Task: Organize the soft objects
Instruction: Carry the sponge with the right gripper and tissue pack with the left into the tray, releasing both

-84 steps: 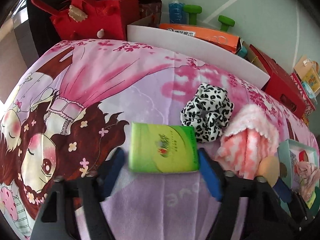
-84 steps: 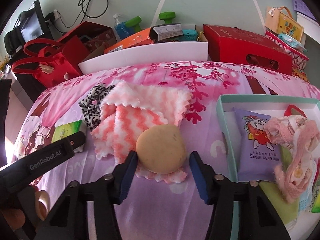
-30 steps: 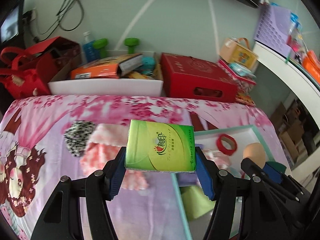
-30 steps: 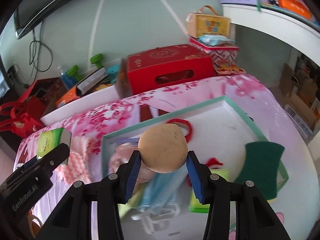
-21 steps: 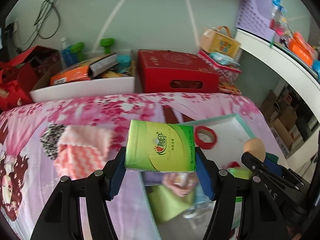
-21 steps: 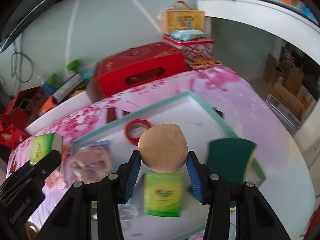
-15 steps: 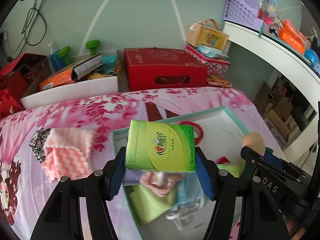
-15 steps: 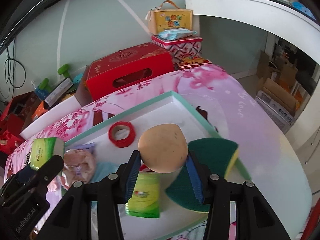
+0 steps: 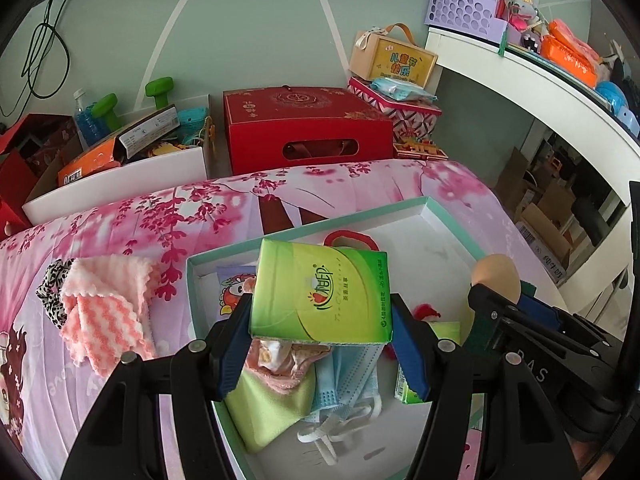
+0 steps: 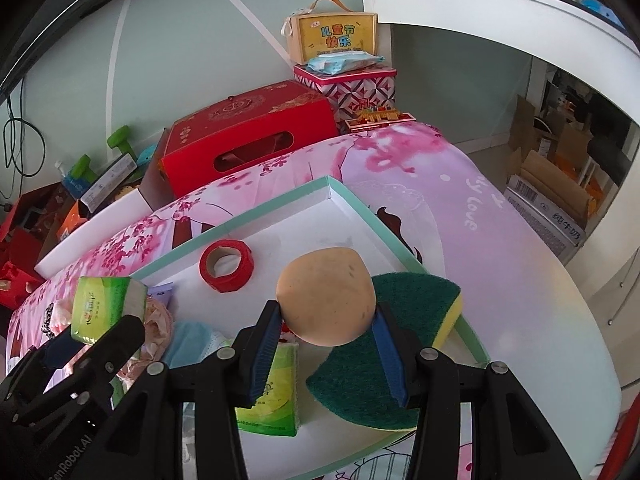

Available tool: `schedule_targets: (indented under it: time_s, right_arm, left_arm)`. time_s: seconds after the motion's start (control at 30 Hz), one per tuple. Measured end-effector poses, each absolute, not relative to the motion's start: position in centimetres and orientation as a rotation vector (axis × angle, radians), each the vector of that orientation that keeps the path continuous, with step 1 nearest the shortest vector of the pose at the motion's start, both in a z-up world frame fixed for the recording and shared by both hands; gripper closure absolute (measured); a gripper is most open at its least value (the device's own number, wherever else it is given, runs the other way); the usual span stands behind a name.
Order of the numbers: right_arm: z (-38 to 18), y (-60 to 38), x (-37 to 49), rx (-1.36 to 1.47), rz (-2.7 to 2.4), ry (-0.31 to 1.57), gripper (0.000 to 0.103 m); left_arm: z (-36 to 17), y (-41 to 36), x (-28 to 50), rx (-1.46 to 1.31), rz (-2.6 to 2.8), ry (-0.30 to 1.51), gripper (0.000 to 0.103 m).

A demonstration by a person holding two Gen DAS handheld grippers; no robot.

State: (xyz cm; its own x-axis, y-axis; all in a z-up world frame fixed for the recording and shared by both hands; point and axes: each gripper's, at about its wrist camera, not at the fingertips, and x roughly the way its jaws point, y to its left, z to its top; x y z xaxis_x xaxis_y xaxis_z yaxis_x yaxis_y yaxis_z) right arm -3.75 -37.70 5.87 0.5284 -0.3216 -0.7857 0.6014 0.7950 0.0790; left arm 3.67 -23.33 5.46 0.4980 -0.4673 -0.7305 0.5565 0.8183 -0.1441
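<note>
Jaws: left gripper (image 9: 320, 344) clamps tissue pack (image 9: 322, 292), right gripper (image 10: 326, 350) clamps sponge puff (image 10: 326, 296); green scourer (image 10: 384, 356) only right view.

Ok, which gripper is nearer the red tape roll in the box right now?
Hard to call; both hover over the box. The right gripper, holding the tan sponge, has the red tape roll just ahead to its left. The left gripper holds the green tissue pack, which half hides the roll.
</note>
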Motion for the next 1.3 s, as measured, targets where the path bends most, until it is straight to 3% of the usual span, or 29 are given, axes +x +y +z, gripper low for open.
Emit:
schedule_targets:
  time_s: [0.4, 0.57, 1.03, 1.17, 1.2, 1.23, 1.3]
  right_arm:
    - [5.8, -37.2, -3.4, 0.348, -0.555, 0.86, 0.051]
    - [5.7, -37.2, -3.4, 0.33, -0.571, 0.873, 0.049]
    - [5.8, -37.4, -3.6, 0.332, -0.583, 0.874, 0.03]
    - [5.7, -37.4, -3.5, 0.335, -0.579, 0.879, 0.017]
    - [5.7, -37.4, -3.5, 0.335, -0.577, 0.877, 0.017]
    - [5.8, -37.4, -3.5, 0.335, -0.575, 0.877, 0.017]
    - [5.7, -37.3, -3.5, 0.335, -0.569, 0.877, 0.009]
  left_arm:
    - [5.2, -23.5, 3.8, 0.125, -0.628, 0.867, 0.037]
    - [5.2, -23.4, 3.9, 0.128, -0.625, 0.867, 0.032]
    - [6.2, -21.8, 4.3, 0.082, -0.591, 0.864, 0.031]
    - [6.5, -21.1, 4.6, 0.07, -0.564, 0.863, 0.031]
    - [6.5, -21.0, 4.7, 0.067, -0.556, 0.863, 0.026]
    - [6.6, -20.7, 4.8, 0.062, -0.546, 0.862, 0.014]
    - [6.7, -20.3, 5.0, 0.049, -0.525, 0.858, 0.01]
